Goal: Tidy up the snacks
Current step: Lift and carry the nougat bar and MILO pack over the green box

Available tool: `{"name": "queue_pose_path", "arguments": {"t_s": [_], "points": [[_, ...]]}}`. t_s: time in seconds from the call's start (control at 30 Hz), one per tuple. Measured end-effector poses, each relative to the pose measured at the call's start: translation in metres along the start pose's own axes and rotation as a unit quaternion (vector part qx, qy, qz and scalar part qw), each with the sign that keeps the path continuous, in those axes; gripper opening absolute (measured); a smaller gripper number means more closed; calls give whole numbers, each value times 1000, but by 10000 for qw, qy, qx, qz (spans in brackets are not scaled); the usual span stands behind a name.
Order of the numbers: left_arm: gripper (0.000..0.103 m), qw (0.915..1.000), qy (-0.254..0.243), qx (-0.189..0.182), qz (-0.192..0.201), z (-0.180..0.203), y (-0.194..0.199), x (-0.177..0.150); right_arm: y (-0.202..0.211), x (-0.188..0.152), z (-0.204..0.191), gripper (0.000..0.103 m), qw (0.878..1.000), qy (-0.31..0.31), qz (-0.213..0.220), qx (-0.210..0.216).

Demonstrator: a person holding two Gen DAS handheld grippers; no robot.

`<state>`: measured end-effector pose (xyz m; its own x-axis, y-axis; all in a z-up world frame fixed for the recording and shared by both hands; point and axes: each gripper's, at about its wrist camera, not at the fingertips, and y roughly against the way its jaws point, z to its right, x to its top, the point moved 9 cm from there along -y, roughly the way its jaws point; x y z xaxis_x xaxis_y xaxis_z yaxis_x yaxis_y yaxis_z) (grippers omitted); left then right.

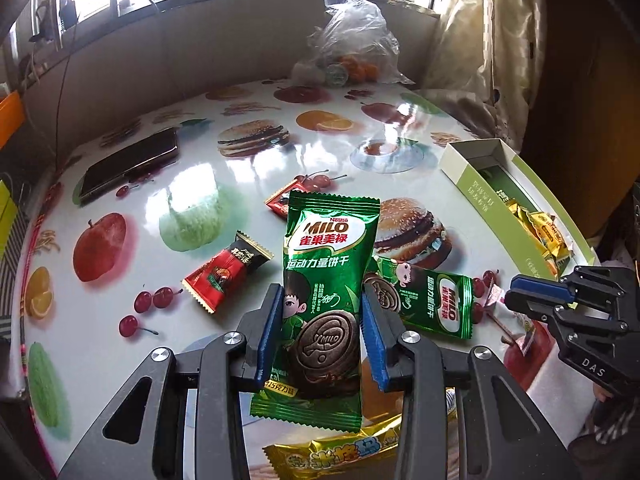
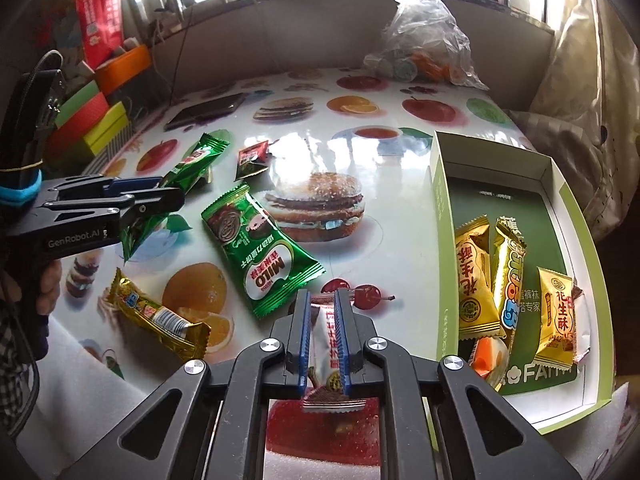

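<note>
My left gripper (image 1: 322, 294) is shut on a green Milo biscuit packet (image 1: 332, 240), which hangs lifted off the fruit-print table (image 1: 248, 168). The right wrist view shows that gripper (image 2: 172, 196) at the left, with the packet (image 2: 196, 158) in it. My right gripper (image 2: 322, 300) is shut on a small white-and-red snack packet (image 2: 327, 344), just left of the green-and-white box (image 2: 438, 220). Several gold packets (image 2: 476, 280) lie inside the box. A second Milo packet (image 2: 260, 248), a gold packet (image 2: 160, 312) and two red-black packets (image 1: 228, 272) lie on the table.
A dark phone (image 1: 128, 164) lies at the far left. A clear plastic bag (image 2: 424, 32) with small items stands at the back by the window. Coloured boxes (image 2: 92, 124) are stacked off the table's left edge. A curtain (image 1: 472, 60) hangs at the right.
</note>
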<state>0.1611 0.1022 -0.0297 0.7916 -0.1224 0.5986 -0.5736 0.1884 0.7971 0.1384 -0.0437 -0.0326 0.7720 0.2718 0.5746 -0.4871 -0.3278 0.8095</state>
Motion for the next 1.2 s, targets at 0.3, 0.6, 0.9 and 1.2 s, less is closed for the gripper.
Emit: {"name": "queue_pose_path", "arguments": {"t_s": [0.3,0.6,0.9,1.2], "points": [[39,10000,30,-9,-12,2,2,-6,-3,-7,3,21,9999,8,-116,12],[39,9999,61,-78,18,5,3,-3,-26,-15,6,25,9989,63,-376,-260],[39,9999,75,-77,33,7,5,-5,-26,-14,8,19,9989,64,-321,-331],[39,9999,28,-54,152,17,17,0,-4,1,6,19,9997,-25,30,-252]]}}
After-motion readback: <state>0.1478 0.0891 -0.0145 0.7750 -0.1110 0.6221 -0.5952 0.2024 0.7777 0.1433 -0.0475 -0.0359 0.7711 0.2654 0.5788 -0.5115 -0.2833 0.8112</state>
